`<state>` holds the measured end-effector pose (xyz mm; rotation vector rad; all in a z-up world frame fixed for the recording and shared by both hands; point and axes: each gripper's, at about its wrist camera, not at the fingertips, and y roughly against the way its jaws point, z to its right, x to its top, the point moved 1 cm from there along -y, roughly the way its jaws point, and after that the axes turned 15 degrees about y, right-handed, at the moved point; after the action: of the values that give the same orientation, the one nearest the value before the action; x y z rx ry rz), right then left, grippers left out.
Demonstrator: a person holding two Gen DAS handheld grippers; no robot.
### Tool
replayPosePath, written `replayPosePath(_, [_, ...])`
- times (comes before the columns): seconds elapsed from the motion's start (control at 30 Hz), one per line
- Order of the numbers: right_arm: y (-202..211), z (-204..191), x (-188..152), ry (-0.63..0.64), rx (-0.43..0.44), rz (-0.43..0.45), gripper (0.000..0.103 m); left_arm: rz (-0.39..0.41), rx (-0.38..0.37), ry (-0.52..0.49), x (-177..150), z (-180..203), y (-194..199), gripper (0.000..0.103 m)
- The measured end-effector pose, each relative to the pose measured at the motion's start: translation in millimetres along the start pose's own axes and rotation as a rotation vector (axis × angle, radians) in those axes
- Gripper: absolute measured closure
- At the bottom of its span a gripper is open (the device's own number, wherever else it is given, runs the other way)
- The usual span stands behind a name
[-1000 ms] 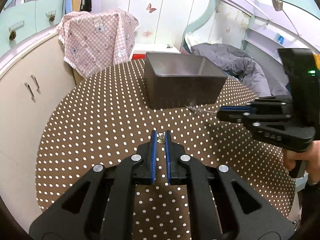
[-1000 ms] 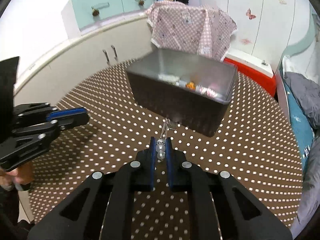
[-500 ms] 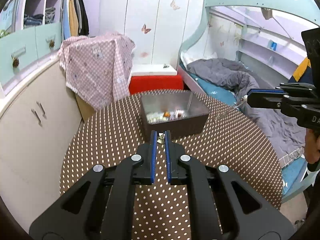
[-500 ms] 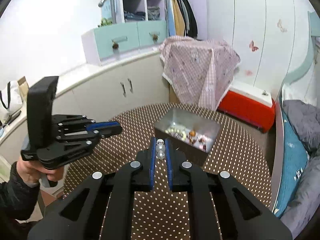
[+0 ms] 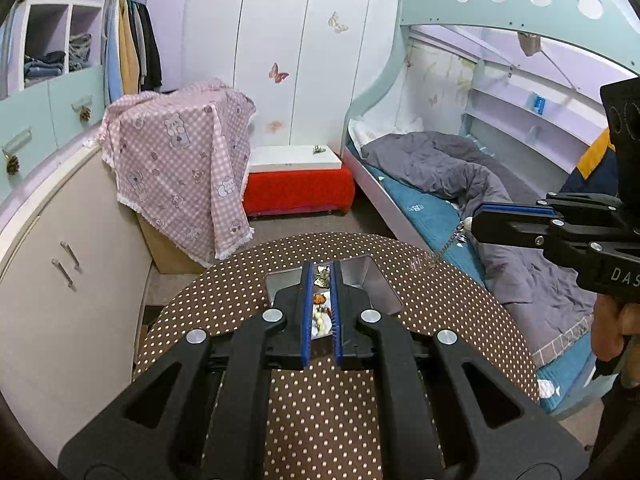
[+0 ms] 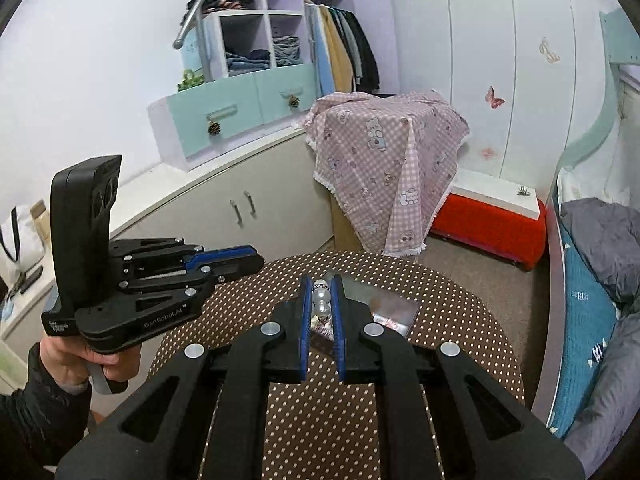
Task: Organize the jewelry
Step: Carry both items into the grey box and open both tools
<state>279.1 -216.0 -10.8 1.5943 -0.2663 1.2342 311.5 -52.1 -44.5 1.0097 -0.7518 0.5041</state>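
Left claw (image 5: 321, 276) closed on a small metal charm (image 5: 321, 277) pinched at the tips; right claw (image 6: 321, 289) closed on a clear bead piece (image 6: 321, 298), with a thin chain (image 5: 448, 246) hanging from it down toward the far right part of the tabletop. Both held high above the round tabletop (image 5: 224, 300) with its brown, white-dotted cloth.

Around, from largest: bunk bed (image 5: 500, 92) along the right side with a grey quilt (image 5: 460, 168), close to the tabletop's right edge; curved white cabinet (image 5: 60, 280) along the left, a strip of floor between it and the tabletop; pink checked cloth (image 5: 180, 152) draped over a box beyond the far edge; red bench (image 5: 298, 192) behind it, by the wardrobe doors.

Open air between the two claws and above the tabletop; nothing tall standing on it.

Grey tray (image 5: 360, 276) near the tabletop's far edge, partly hidden behind the fingers (image 5: 307, 300) in both views, with beads and small jewelry (image 5: 320, 316) lying inside. Left claw directly above the tray in its own view; right claw off to the right, near the bed side.
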Motion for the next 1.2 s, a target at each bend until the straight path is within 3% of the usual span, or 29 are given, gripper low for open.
replayPosePath(0.5, [-83, 50, -6, -0.161, 0.033, -0.111, 0.092, -0.136, 0.034, 0.055, 17, -5, -84, 0.094])
replayPosePath(0.53, [-87, 53, -7, -0.170, 0.027, -0.119, 0.088, -0.149, 0.042, 0.069, 18, -7, -89, 0.094])
replayPosePath(0.57, [-91, 55, -9, -0.184, 0.020, -0.125, 0.073, -0.171, 0.044, 0.085, 18, -11, -95, 0.094])
replayPosePath(0.6, [-94, 59, -13, -0.209, 0.007, -0.126, 0.044, -0.186, 0.048, 0.095, 18, -13, -98, 0.094])
replayPosePath(0.63, [-93, 62, -15, -0.230, -0.010, -0.116, 0.034, -0.199, 0.074, 0.105, 17, -15, -100, 0.080])
replayPosePath(0.67, [-91, 64, -16, -0.245, -0.024, -0.100, 0.021, -0.194, 0.093, 0.109, 17, -17, -100, 0.038])
replayPosePath(0.7, [-88, 65, -17, -0.255, -0.030, -0.087, 0.018, -0.140, 0.127, 0.110, 17, -20, -92, 0.018])
replayPosePath(0.73, [-84, 66, -19, -0.267, -0.035, -0.076, 0.015, -0.094, 0.143, 0.105, 17, -20, -85, 0.006])
replayPosePath(0.77, [-80, 66, -20, -0.274, -0.047, -0.068, 0.008, -0.051, 0.159, 0.092, 17, -20, -76, 0.006])
replayPosePath(1.2, [-35, 59, -24, -0.294, -0.122, -0.022, 0.008, 0.059, 0.254, 0.034, 12, -10, -18, 0.006])
